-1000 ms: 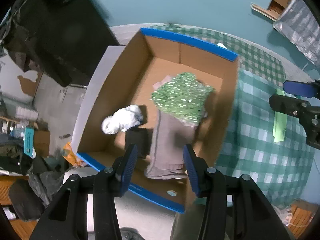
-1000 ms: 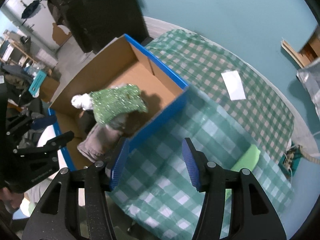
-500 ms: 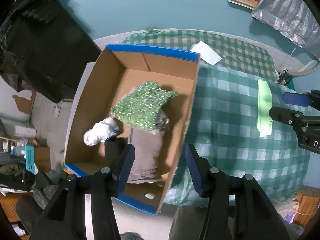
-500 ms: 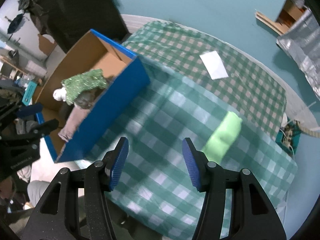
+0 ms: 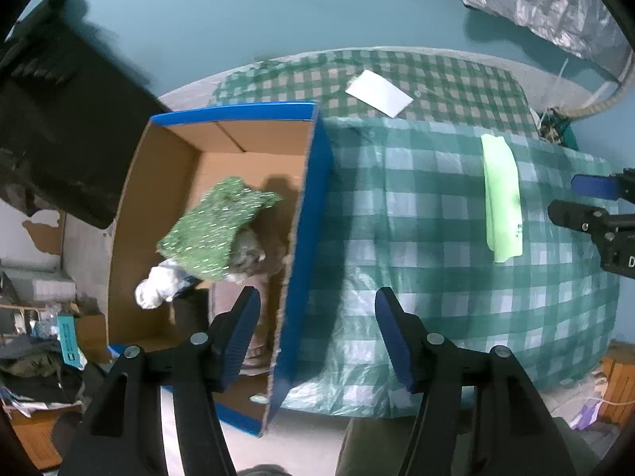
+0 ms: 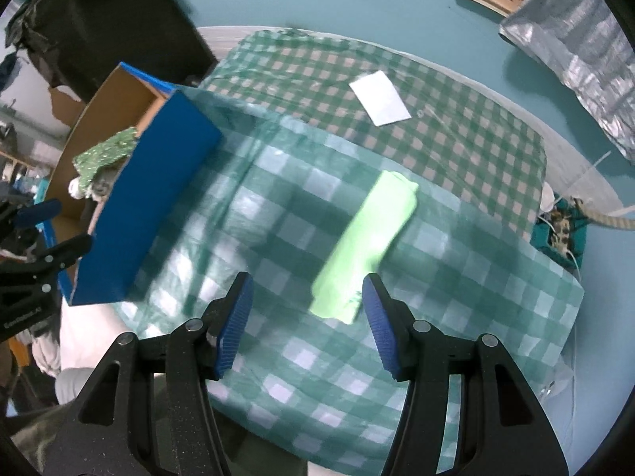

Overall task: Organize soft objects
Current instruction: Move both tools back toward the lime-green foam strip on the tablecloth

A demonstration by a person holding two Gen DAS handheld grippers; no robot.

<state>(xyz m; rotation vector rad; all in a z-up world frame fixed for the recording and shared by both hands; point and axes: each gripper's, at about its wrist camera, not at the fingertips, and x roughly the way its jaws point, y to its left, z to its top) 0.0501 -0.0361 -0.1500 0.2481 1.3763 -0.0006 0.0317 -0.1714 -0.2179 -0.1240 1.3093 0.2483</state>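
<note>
My right gripper (image 6: 304, 319) hangs spread wide over the light green folded cloth (image 6: 365, 246) on the checked tablecloth (image 6: 456, 269). My left gripper (image 5: 317, 337), also agape and empty, straddles the wall of the blue-edged cardboard box (image 5: 309, 238) holding a sparkly green cloth (image 5: 214, 234).

One cardboard box (image 5: 222, 127), one light-green folded cloth (image 6: 365, 246), one white paper (image 6: 379, 97), two checkered cloths (image 6: 456, 127).
</note>
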